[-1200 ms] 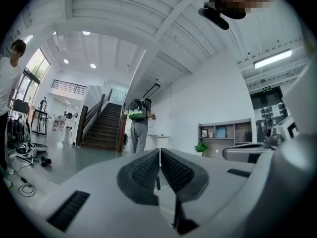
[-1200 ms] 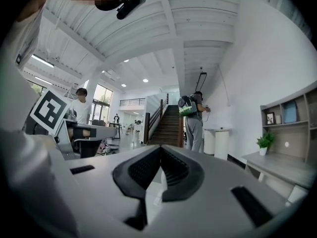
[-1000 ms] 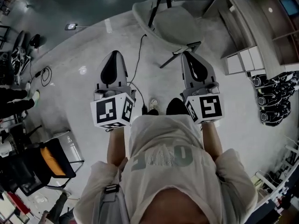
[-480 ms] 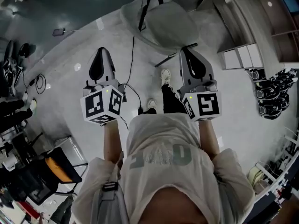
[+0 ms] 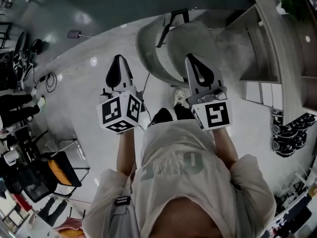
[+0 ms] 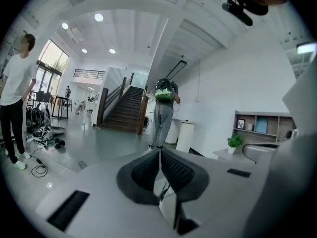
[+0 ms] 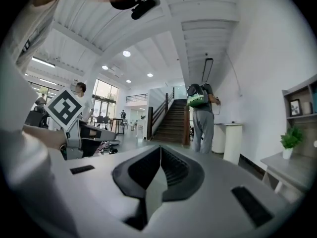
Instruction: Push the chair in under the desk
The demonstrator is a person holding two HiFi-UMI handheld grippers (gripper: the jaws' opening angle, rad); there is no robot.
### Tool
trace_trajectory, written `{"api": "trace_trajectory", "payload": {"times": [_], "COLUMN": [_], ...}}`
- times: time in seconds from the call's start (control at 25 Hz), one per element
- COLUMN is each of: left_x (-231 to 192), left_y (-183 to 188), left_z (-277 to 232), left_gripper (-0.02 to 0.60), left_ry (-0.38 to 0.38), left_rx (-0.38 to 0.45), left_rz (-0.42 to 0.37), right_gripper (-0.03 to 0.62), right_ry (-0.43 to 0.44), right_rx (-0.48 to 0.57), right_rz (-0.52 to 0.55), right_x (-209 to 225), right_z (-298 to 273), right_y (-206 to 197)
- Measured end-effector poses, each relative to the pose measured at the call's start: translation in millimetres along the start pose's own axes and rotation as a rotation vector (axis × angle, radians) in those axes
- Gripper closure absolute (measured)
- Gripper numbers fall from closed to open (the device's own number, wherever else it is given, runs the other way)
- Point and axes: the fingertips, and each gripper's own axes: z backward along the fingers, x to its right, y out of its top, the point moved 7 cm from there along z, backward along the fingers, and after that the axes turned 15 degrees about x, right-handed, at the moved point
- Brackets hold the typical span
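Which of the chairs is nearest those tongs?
The grey chair by the desk, directly ahead; the black chair with the orange cushion stands far off.

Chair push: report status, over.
Left gripper and right gripper shut, empty, by the chair, contact unclear. Chair out from the desk, not yet under. Black cable on floor beside it.

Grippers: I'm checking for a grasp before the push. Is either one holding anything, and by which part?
Nothing is held. The left gripper and the right gripper are both shut and empty; neither grips the chair.
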Motion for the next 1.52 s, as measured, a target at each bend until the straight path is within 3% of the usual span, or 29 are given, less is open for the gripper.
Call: {"api": "trace_trajectory", "payload": {"times": [0.16, 0.52, 0.56, 0.64, 0.72, 0.76, 0.8, 0.84, 0.96, 1.2, 1.52], "left_x": [2, -29, -32, -34, -34, -35, -34, -34, -33, -41, -39], "left_y": [-6, -44, -49, -61, -75, -84, -94, -105, -145, -185, -208], "left_z": [-24, -64, -69, -80, -89, -92, -94, -96, -96, -94, -105], "left_gripper": [0.559, 0.554, 0.536, 0.432, 0.399, 0.391, 0.386, 0.379, 0.350, 0.345, 0.345], "left_ry": [0.020, -0.013, -0.034, -0.081, -0.105, -0.112, -0.118, -0.127, -0.163, -0.158, -0.175], "left_rx": [-0.008, -0.145, -0.169, -0.212, -0.252, -0.279, -0.309, -0.343, -0.483, -0.593, -0.656], "left_rz": [0.025, 0.132, 0.140, 0.175, 0.205, 0.214, 0.221, 0.227, 0.217, 0.242, 0.389], "right_gripper": [0.576, 0.574, 0.574, 0.573, 0.566, 0.514, 0.421, 0.377, 0.359, 0.356, 0.356], "right_ry": [0.057, 0.057, 0.059, 0.066, 0.065, 0.059, 0.046, 0.032, 0.043, 0.162, 0.190], "right_rx": [-0.036, -0.149, -0.171, -0.218, -0.256, -0.268, -0.277, -0.288, -0.367, -0.527, -0.642], "right_rz": [-0.041, -0.191, -0.205, -0.209, -0.211, -0.222, -0.239, -0.254, -0.282, -0.251, -0.161], "right_x": [8, -24, -29, -36, -42, -44, -46, -48, -63, -110, -118], "right_z": [-30, -60, -61, -65, -66, -66, -65, -65, -59, -50, -48], "right_y": [-20, -65, -72, -85, -100, -107, -114, -122, -152, -204, -254]}}
